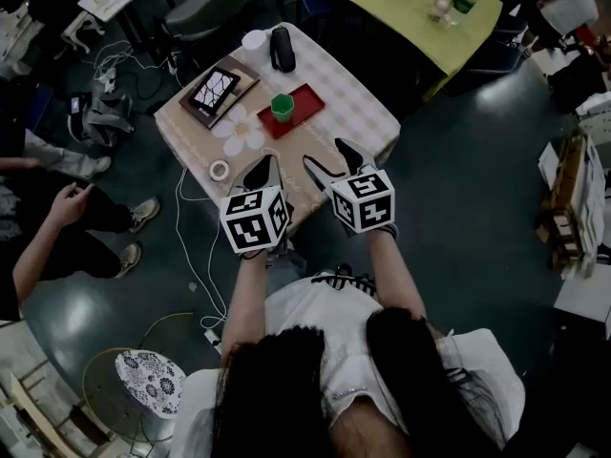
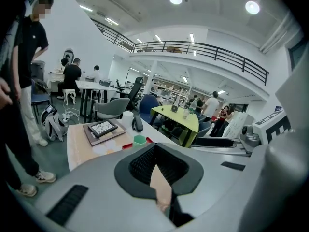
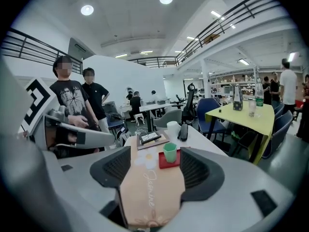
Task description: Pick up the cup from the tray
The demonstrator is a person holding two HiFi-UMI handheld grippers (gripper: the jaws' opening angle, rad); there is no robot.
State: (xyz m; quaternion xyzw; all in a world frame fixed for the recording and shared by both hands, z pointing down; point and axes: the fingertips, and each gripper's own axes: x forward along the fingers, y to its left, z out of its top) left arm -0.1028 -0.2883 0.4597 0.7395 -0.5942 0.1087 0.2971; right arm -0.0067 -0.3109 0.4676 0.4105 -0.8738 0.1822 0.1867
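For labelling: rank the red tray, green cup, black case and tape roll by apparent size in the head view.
1. red tray
2. black case
3. green cup and tape roll: too alike to rank.

Green cup (image 1: 282, 106), upright, open-topped, empty-looking, standing on red rectangular tray (image 1: 308, 100). Tray flat, set askew near middle of table (image 1: 363, 113).

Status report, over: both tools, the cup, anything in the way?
Left tool shut, empty; right tool open, empty. Green cup upright on red tray, untouched. Nothing between right tool and cup.
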